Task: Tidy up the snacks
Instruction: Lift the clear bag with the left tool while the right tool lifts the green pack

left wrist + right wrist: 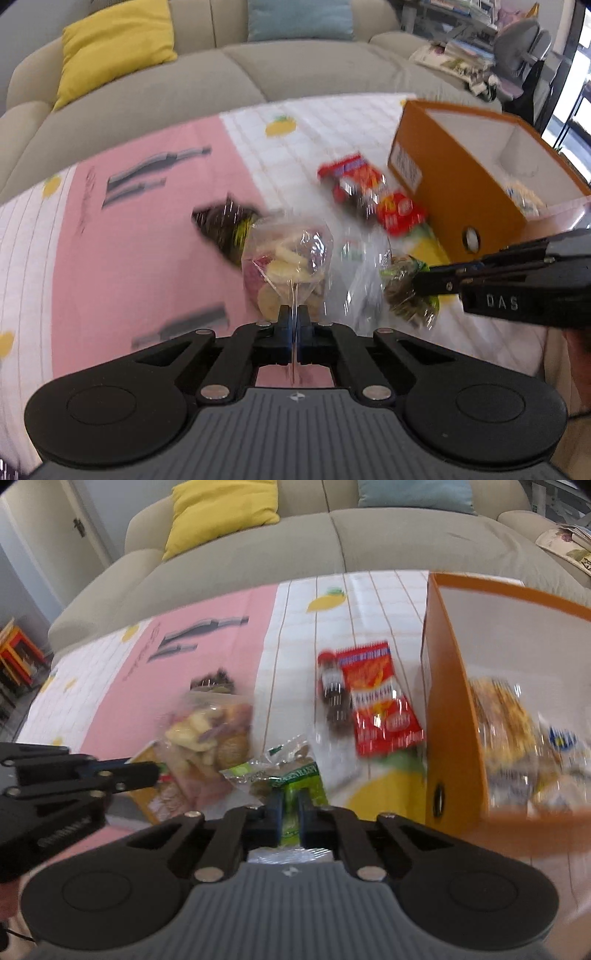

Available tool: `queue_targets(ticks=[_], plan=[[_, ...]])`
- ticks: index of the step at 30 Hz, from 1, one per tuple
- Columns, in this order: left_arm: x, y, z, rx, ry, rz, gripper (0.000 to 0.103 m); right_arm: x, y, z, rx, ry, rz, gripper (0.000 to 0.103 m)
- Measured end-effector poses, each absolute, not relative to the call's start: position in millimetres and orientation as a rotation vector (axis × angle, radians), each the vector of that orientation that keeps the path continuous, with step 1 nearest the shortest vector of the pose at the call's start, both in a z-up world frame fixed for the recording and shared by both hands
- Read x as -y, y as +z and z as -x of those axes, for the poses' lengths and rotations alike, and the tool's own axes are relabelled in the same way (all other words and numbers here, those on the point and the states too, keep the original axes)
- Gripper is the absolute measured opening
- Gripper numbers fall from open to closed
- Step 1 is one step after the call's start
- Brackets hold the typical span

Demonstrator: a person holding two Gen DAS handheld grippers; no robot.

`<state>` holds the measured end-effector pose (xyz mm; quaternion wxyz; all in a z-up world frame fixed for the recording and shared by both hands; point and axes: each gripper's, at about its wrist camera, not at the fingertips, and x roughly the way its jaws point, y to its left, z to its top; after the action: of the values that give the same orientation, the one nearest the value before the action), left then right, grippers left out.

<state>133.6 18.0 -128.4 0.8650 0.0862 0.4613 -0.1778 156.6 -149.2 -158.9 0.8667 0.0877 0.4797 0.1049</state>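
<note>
My left gripper (294,314) is shut on the edge of a clear bag of mixed chips (286,264), held above the table; the bag also shows in the right wrist view (210,731). My right gripper (290,797) is shut on a green snack packet (291,779), which shows in the left wrist view (408,291) too. An orange box (461,184) with white inside stands at the right, with several packets (517,738) in it. A red snack packet (380,698) and a dark packet (332,690) lie beside the box.
A black packet (225,225) lies on the pink and white lemon-print tablecloth (147,221). A clear wrapper (364,273) lies near the middle. A beige sofa (258,74) with a yellow cushion (114,48) stands behind the table.
</note>
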Motion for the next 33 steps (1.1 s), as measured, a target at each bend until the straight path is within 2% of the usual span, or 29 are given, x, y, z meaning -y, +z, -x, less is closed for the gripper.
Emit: queue_targets(ticks=[7, 9, 10, 12, 13, 14, 15, 16, 17, 18, 19, 20, 23, 33], plan=[[-21, -136, -102, -1.04, -0.334, -0.196, 0.001, 145, -174, -130, -1.061, 0.226, -0.152, 0.003], [-20, -137, -102, -1.047, -0.316, -0.187, 0.004, 143, -177, -127, -1.064, 0.235, -0.14, 0.003], [-20, -137, -102, -1.042, -0.304, -0.19, 0.009, 142, -177, -125, -1.06, 0.237, -0.127, 0.003], [-19, -136, -101, -1.032, -0.277, -0.198, 0.023, 139, -177, -124, -1.052, 0.247, -0.094, 0.003], [-19, -135, -101, -1.025, -0.274, -0.194, 0.039, 138, -177, -123, -1.049, 0.254, -0.088, 0.004], [-20, -133, -101, -1.016, -0.269, -0.184, 0.06, 138, -177, -122, -1.046, 0.261, -0.086, 0.004], [-20, -131, -99, -1.008, -0.259, -0.175, 0.07, 138, -177, -121, -1.042, 0.266, -0.09, 0.006], [-20, -129, -99, -0.998, -0.246, -0.166, 0.086, 139, -177, -120, -1.034, 0.266, -0.093, 0.009], [-20, -128, -99, -0.985, -0.23, -0.16, 0.091, 139, -176, -119, -1.023, 0.265, -0.092, 0.016], [-20, -128, -100, -0.979, -0.217, -0.157, 0.091, 139, -175, -120, -1.013, 0.266, -0.091, 0.025], [-19, -128, -103, -0.979, -0.202, -0.153, 0.091, 139, -174, -119, -0.995, 0.267, -0.087, 0.043], [-18, -129, -106, -0.981, -0.186, -0.145, 0.091, 138, -173, -119, -0.98, 0.27, -0.079, 0.051], [-18, -132, -116, -0.979, -0.141, -0.101, 0.091, 133, -175, -119, -0.964, 0.275, -0.035, 0.063], [-12, -153, -133, -0.988, -0.121, -0.07, 0.091, 128, -190, -127, -0.989, 0.259, 0.004, 0.068]])
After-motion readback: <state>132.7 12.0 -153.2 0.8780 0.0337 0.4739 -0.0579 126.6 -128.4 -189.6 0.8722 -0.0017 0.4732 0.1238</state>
